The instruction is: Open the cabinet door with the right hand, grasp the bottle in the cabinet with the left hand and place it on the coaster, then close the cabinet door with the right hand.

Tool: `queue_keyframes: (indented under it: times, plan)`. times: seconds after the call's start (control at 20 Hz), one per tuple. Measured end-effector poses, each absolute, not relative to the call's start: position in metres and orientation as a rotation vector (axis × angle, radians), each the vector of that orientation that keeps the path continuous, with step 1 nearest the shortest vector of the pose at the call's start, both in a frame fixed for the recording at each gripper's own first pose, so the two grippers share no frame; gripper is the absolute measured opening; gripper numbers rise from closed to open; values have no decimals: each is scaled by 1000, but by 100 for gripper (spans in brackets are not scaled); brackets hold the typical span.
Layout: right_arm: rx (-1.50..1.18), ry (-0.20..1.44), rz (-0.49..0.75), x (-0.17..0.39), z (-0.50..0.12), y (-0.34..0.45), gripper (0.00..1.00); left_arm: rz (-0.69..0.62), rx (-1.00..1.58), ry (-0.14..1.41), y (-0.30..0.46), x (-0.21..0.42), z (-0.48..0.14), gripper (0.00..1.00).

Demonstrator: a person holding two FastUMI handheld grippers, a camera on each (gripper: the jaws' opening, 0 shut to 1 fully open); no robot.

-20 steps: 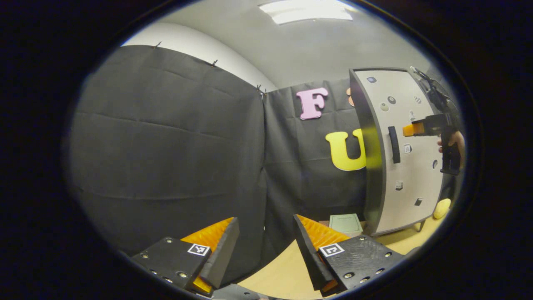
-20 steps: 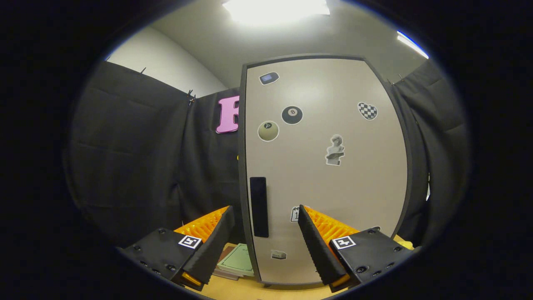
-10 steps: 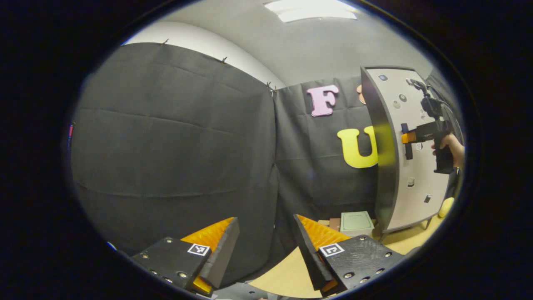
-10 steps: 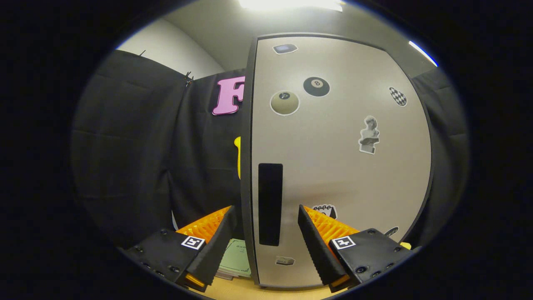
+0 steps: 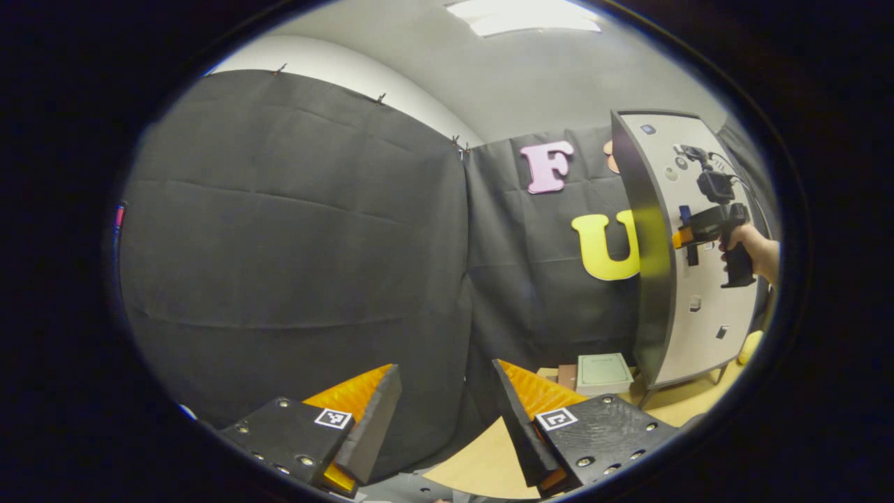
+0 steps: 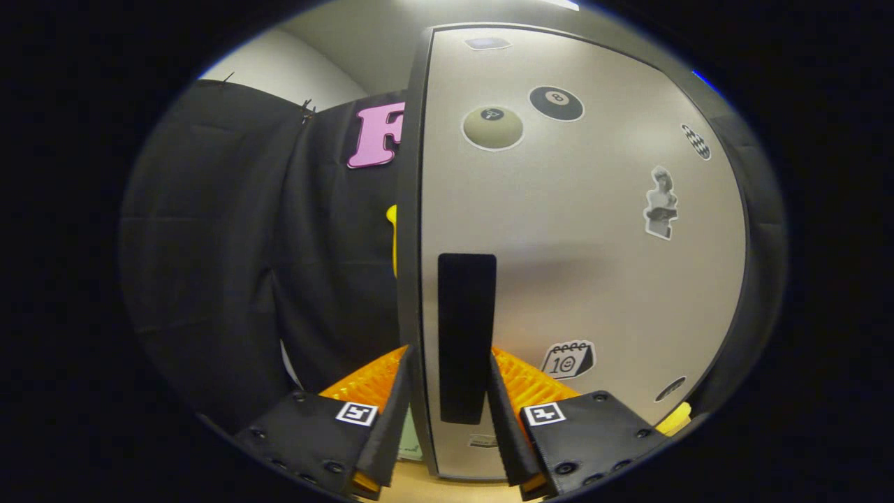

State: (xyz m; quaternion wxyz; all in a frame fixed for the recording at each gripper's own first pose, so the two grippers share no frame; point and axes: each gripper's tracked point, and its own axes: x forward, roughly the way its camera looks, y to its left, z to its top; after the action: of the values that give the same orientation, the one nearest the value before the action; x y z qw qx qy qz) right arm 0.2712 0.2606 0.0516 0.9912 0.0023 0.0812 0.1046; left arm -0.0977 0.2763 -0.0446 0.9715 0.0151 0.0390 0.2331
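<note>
The pale cabinet door (image 6: pixel 594 244) with stickers stands shut close in front of my right gripper (image 6: pixel 449 349). Its black upright handle (image 6: pixel 466 307) sits between the jaws. They have narrowed around it: the right finger lies against the handle's edge and a thin strip of door shows beside the left finger. In the left gripper view the cabinet (image 5: pixel 698 335) is far right, with the right gripper (image 5: pixel 681 234) and the hand (image 5: pixel 758 248) holding it at the handle. My left gripper (image 5: pixel 447 370) is open and holds nothing, facing the black cloth wall.
A green book (image 5: pixel 602 372) on a small stack lies on the wooden table (image 5: pixel 489 454) left of the cabinet's foot. A yellow object (image 5: pixel 751 346) sits at the cabinet's right side. The cabinet stands on thin legs.
My right gripper moved forward to the door, so the handle now lies between its fingers, and the jaws narrowed. The left gripper turned slightly left; the cabinet slid right in its view.
</note>
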Motion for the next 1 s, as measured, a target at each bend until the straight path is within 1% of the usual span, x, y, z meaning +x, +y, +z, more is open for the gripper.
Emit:
queue_keyframes:
  times: [0.05, 0.1, 0.15, 0.2, 0.25, 0.3, 0.35, 0.4, 0.45, 0.5, 0.55, 0.6, 0.7, 0.75, 0.8, 1.0]
  plan:
    - [8, 165, 205, 270, 51, 260, 48, 467, 31, 78, 276, -97, -44, 80]
    - [12, 172, 196, 276, 49, 260, 40, 463, 30, 77, 276, -96, -44, 80]
    - [12, 177, 200, 271, 49, 259, 35, 457, 27, 76, 274, -94, -44, 80]
    - [14, 187, 203, 268, 50, 259, 35, 450, 25, 75, 271, -93, -44, 77]
    - [14, 196, 206, 270, 48, 259, 28, 444, 24, 72, 269, -91, -43, 80]
    - [8, 193, 214, 269, 48, 260, 19, 439, 24, 68, 268, -89, -42, 77]
    - [-4, 197, 226, 267, 48, 259, 16, 432, 24, 65, 267, -87, -41, 77]
    - [-8, 197, 237, 266, 49, 259, 19, 425, 24, 63, 265, -85, -41, 77]
    - [-6, 198, 251, 265, 48, 259, 16, 417, 25, 61, 263, -82, -40, 77]
    - [2, 204, 266, 263, 47, 258, 19, 409, 25, 57, 260, -79, -40, 77]
    - [9, 202, 280, 261, 47, 257, 19, 400, 23, 54, 258, -76, -38, 80]
    - [16, 203, 291, 258, 48, 256, 19, 388, 20, 50, 255, -73, -36, 77]
    - [28, 211, 310, 256, 47, 254, 19, 356, 18, 39, 245, -69, -31, 77]
    - [31, 217, 319, 256, 47, 252, 16, 338, 20, 35, 240, -66, -28, 77]
    - [34, 218, 327, 256, 47, 251, 19, 320, 23, 32, 233, -64, -27, 77]
    - [46, 226, 352, 255, 52, 250, 19, 238, 16, 17, 205, -54, -20, 77]
